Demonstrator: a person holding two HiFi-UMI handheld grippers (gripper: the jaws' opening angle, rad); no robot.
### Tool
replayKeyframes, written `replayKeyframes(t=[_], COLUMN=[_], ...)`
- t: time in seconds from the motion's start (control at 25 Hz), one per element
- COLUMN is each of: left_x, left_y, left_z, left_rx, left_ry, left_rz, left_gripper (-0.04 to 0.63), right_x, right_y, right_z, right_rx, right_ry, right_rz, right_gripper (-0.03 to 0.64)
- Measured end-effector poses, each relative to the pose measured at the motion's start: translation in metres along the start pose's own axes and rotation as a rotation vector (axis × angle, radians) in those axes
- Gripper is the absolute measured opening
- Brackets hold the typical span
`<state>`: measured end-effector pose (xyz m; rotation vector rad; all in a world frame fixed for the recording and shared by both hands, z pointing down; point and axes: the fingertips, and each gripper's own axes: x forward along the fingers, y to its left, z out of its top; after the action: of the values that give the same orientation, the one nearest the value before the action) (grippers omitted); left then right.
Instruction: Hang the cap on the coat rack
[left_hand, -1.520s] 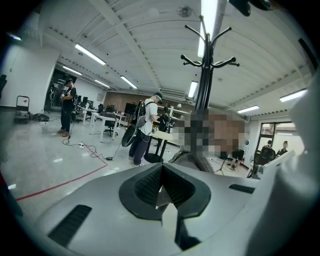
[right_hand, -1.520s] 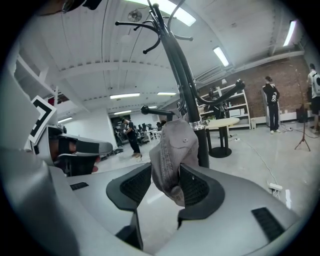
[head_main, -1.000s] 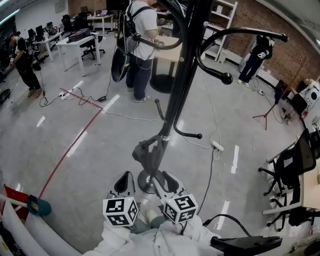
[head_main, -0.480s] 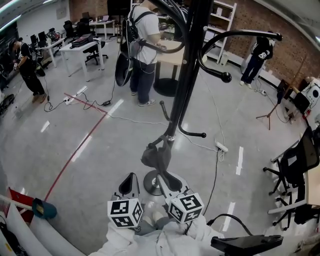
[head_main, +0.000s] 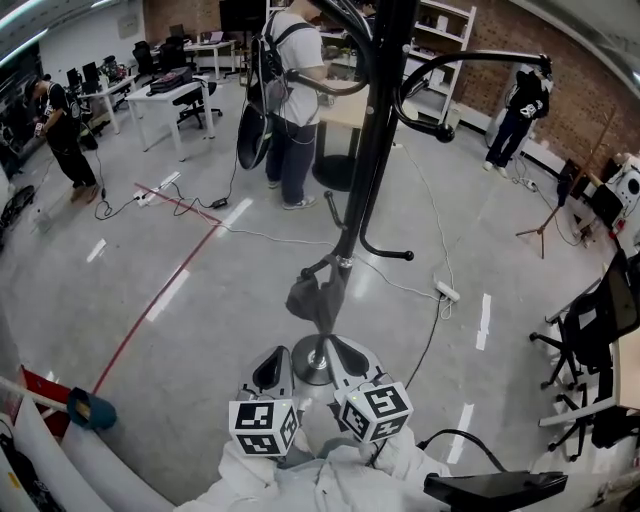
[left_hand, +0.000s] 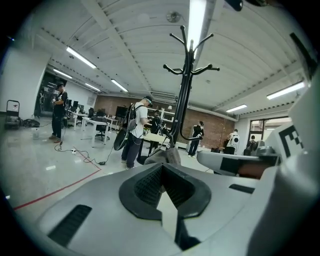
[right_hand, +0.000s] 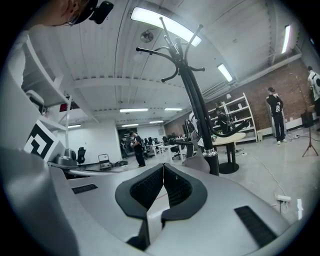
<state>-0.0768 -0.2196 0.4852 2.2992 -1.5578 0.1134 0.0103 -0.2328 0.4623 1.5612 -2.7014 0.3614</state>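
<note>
The head view looks down on the grey fabric cap (head_main: 314, 296), which hangs from a short low arm of the black metal coat rack (head_main: 375, 150). It sits close against the pole, just beyond both grippers and touching neither. Only this view shows the rack's round base (head_main: 305, 372) on the grey floor (head_main: 180, 300), partly covered by the jaws, while the rack's top runs out of the picture. The gripper views supply the crown of curved hooks under the ceiling. In the left gripper view the left gripper (left_hand: 161, 166) has its jaws clenched together on nothing, and the cap (left_hand: 167, 156) peeks just above their tips, mostly hidden. In the right gripper view the right gripper (right_hand: 163, 166) has just been closing its jaws, which now meet with nothing between them. There the cap (right_hand: 198, 161) is a grey flap beside the pole (right_hand: 192, 95), its shape hard to make out.
</note>
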Motion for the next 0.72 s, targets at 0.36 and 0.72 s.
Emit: replayKeyframes(t=[0.36,0.72], left_x=[-0.035,-0.052], left_y=[-0.041,-0.064], left_z=[-0.016,-0.019], left_rx=[0.017,0.045], left_ry=[-0.020,-0.034], left_rz=[0.040,0.043], left_gripper=[-0.017,-0.017], right_x=[-0.049,-0.073], right_y=[0.005,0.014], right_z=[-0.006,-0.010], right_rx=[-0.006,-0.043], right_ry=[0.018,0.029], right_rz=[0.025,0.058], right_gripper=[0.012,0.009])
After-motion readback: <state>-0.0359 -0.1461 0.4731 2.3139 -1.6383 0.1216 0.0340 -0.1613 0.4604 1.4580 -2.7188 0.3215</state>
